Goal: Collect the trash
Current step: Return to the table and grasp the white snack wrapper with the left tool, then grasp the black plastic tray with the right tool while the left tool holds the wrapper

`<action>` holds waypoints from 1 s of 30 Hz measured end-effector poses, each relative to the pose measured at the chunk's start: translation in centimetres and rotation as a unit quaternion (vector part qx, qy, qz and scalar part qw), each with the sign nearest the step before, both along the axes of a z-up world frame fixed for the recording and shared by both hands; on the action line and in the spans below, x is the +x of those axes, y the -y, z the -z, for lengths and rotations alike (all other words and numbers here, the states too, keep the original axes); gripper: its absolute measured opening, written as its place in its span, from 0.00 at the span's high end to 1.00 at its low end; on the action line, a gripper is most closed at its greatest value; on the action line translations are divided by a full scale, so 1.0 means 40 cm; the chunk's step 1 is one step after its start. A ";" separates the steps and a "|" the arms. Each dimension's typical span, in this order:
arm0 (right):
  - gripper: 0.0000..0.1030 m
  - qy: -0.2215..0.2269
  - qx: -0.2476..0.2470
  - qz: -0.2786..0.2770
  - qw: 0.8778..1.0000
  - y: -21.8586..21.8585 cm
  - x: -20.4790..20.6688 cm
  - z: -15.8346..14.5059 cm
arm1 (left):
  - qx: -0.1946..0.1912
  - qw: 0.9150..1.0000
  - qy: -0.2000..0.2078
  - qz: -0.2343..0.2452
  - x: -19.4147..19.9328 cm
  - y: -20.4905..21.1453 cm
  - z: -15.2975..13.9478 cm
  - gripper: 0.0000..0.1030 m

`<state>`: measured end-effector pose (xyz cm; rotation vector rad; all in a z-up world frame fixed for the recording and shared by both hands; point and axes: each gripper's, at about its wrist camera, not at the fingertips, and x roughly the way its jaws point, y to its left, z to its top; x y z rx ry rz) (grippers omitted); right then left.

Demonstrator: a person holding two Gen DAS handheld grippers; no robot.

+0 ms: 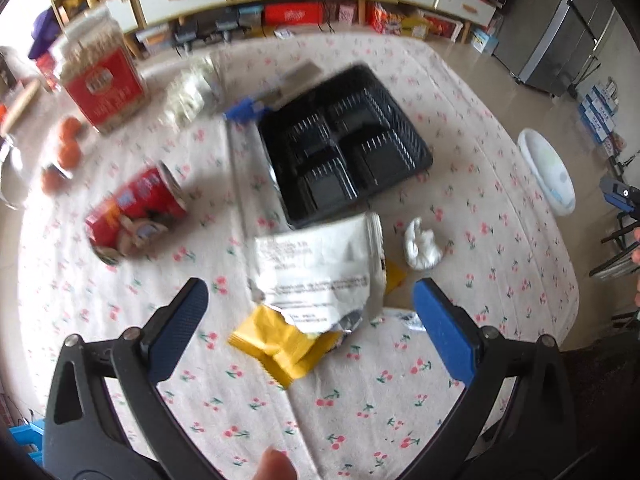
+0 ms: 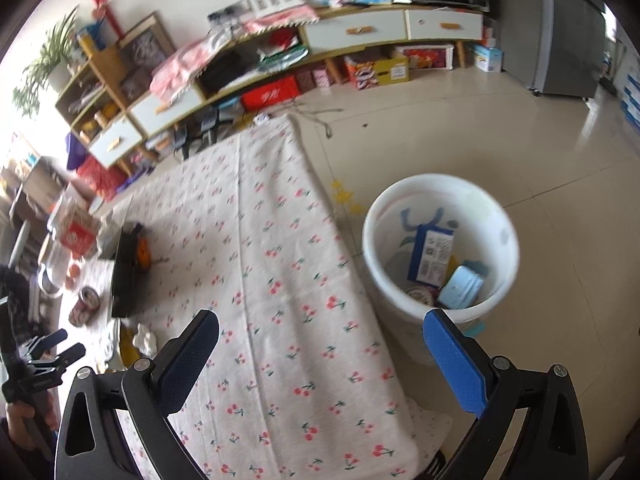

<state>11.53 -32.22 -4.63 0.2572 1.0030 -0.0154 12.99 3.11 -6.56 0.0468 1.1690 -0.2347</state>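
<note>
My left gripper (image 1: 310,300) is open wide above a torn silver-white wrapper (image 1: 316,268) with a yellow packet (image 1: 280,346) under it; the wrapper lies on the cloth between the fingers, untouched. Near them are a crumpled white tissue (image 1: 422,246), a black divided food tray (image 1: 344,144) and a red can on its side (image 1: 138,210). My right gripper (image 2: 320,332) is open and empty over the table's right edge. Beside it on the floor stands the white trash bucket (image 2: 440,196), holding a blue carton, a light blue pack and a lid.
A cherry-print cloth (image 2: 272,248) covers the table. A red-labelled jar (image 1: 102,80), a clear jar (image 1: 192,92), oranges (image 1: 68,140) and a blue-handled tool (image 1: 244,110) sit at the far left. Shelving lines the wall behind, and a grey fridge (image 2: 572,36) stands right.
</note>
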 end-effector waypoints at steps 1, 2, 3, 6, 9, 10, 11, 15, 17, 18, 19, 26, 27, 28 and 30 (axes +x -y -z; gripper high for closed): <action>0.00 -0.004 -0.004 -0.005 1.000 -0.011 0.004 0.006 | -0.014 1.000 -0.010 0.003 0.003 0.001 0.012 0.01; 0.00 -0.007 -0.006 -0.009 1.000 -0.023 0.008 0.010 | -0.027 0.999 -0.021 0.004 0.009 0.001 0.024 0.01; 0.00 -0.009 -0.006 -0.013 1.000 -0.034 0.010 0.014 | -0.039 0.999 -0.032 0.003 0.014 0.001 0.034 0.01; 0.00 -0.015 -0.007 -0.027 0.999 -0.068 0.016 0.023 | -0.061 0.997 -0.049 0.002 0.032 0.004 0.052 0.01; 0.00 -0.020 -0.013 -0.043 0.999 -0.098 0.019 0.030 | -0.055 0.997 -0.057 -0.001 0.046 0.009 0.070 0.01; 0.00 -0.022 -0.015 -0.047 0.999 -0.105 0.020 0.034 | -0.048 0.997 -0.062 -0.005 0.051 0.010 0.081 0.01; 0.00 -0.024 -0.017 -0.049 0.998 -0.108 0.021 0.037 | -0.044 0.997 -0.063 -0.009 0.055 0.008 0.086 0.01; 0.00 -0.034 -0.020 -0.054 0.998 -0.118 0.025 0.048 | -0.048 0.996 -0.074 -0.032 0.061 -0.005 0.108 0.09; 0.00 -0.037 -0.022 -0.057 0.997 -0.123 0.025 0.052 | -0.056 0.995 -0.069 -0.033 0.056 -0.010 0.103 0.17; 0.00 -0.037 -0.023 -0.058 0.997 -0.125 0.025 0.052 | -0.057 0.996 -0.067 -0.032 0.050 -0.010 0.099 0.18; 0.00 -0.038 -0.025 -0.059 0.997 -0.129 0.027 0.053 | -0.055 0.996 -0.063 -0.032 0.046 -0.012 0.093 0.19; 0.00 -0.034 -0.038 -0.077 0.996 -0.188 0.044 0.044 | -0.061 0.997 -0.035 -0.032 0.012 -0.043 0.040 0.20; 0.00 -0.033 -0.039 -0.081 0.995 -0.201 0.048 0.041 | -0.058 0.997 -0.030 -0.033 0.005 -0.052 0.031 0.20; 0.00 -0.030 -0.040 -0.088 0.995 -0.222 0.055 0.038 | -0.055 0.998 -0.023 -0.035 -0.004 -0.061 0.021 0.20; 0.00 -0.027 -0.042 -0.097 0.994 -0.253 0.065 0.034 | -0.046 0.998 -0.007 -0.039 -0.024 -0.084 0.001 0.20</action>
